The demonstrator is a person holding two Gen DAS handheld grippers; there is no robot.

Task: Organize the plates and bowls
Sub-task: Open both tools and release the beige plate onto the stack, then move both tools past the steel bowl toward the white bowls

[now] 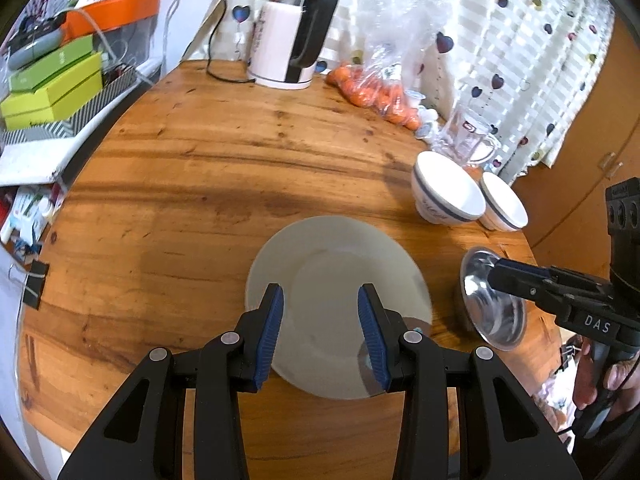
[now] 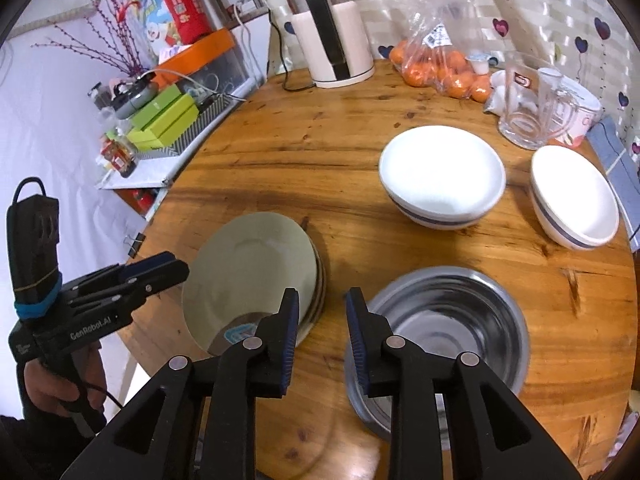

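Desk (image 2: 320,152) of round varnished wood, carrying all task items. Pale plate (image 1: 340,280) lying flat on top of a small stack near the front edge, directly beneath the left gripper (image 1: 320,320); jaws moderately parted, nothing between the blue pads, hovering clear of the plate. Steel bowl (image 2: 448,332) just beside the plate stack, on its right in the right wrist view, standing upright and empty. Right gripper (image 2: 322,336) above the gap between plate stack and steel bowl; jaws narrowly parted, holding nothing, pads apart from both rims. Larger white bowl (image 2: 442,176) with a blue band further back on the desk, upright; smaller white bowl (image 2: 574,196) of the same pattern near it, tilted, close to the right edge. Glass pitcher (image 2: 532,108) behind the two white bowls. Bag of oranges (image 2: 444,64) and electric kettle (image 2: 332,32) at the rear, against the heart-patterned curtain (image 1: 520,40). Green boxes (image 1: 52,88) on a side shelf left of the desk. Hand (image 2: 52,392) gripping the left gripper's handle, visible at the lower left of the right wrist view.
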